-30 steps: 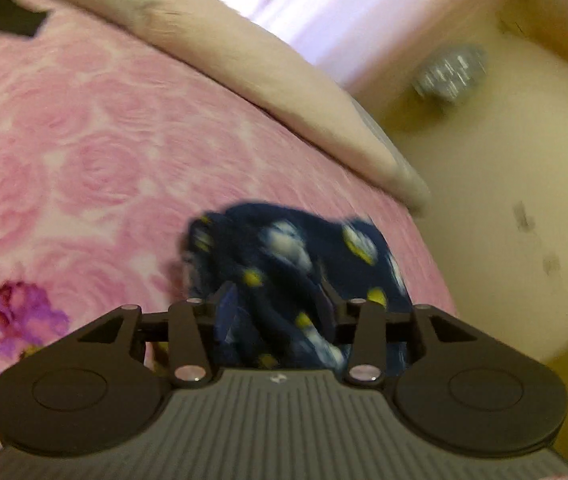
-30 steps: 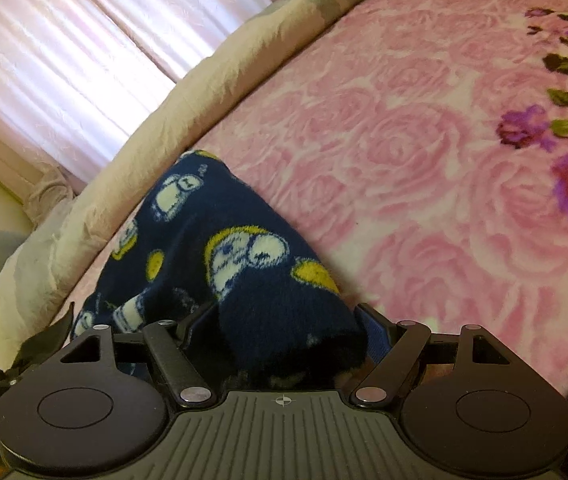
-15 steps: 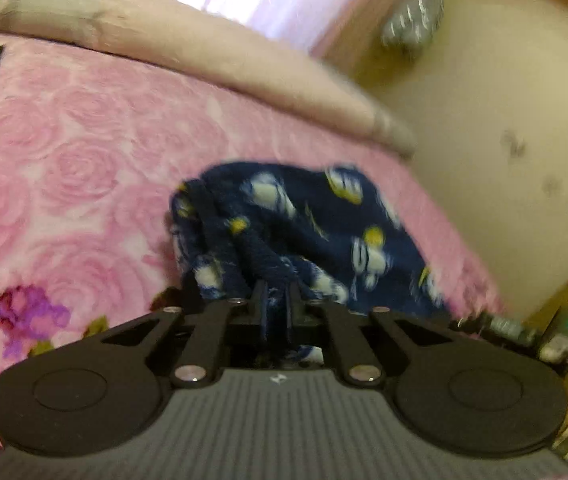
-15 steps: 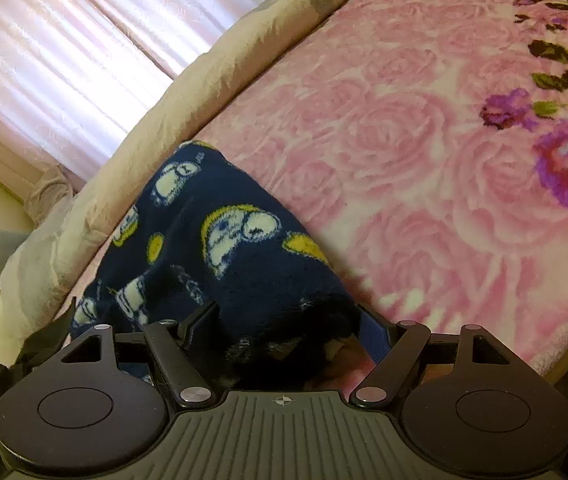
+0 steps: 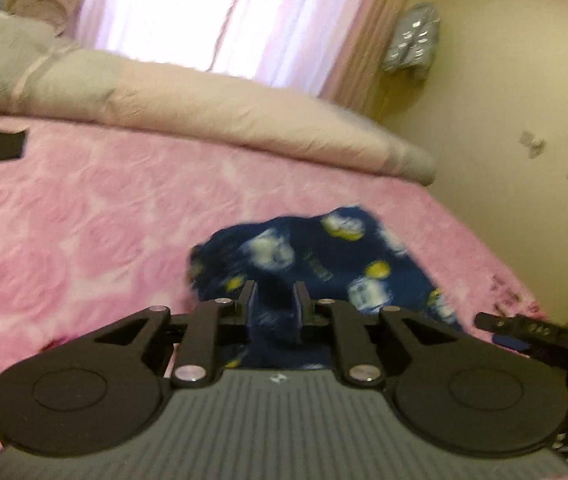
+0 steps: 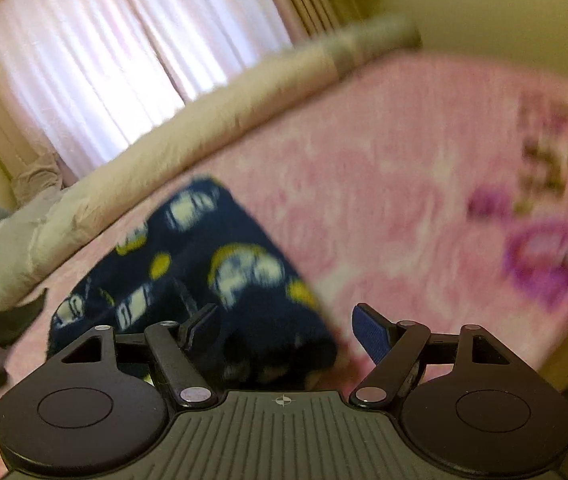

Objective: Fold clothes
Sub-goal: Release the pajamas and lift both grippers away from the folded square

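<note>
Fingers (image 5: 252, 300) of left gripper (image 5: 275, 300) pinch navy garment (image 5: 323, 256) — right gripper (image 6: 284, 324) gapes.

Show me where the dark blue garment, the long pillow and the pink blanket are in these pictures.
Dark blue garment (image 6: 204, 264): right wrist view, on its printed top surface.
Long pillow (image 5: 212, 116): left wrist view, on its middle, below the curtain.
Pink blanket (image 5: 84, 224): left wrist view, on a bare rose-patterned part.

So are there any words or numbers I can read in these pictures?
None can be read.
Right gripper: pale marks on its black bar, too blurred to read.
Navy garment: cartoon pictures only, no words.
Pink blanket: flowers only.
Gripper bodies: one small round mark each, no letters.
</note>
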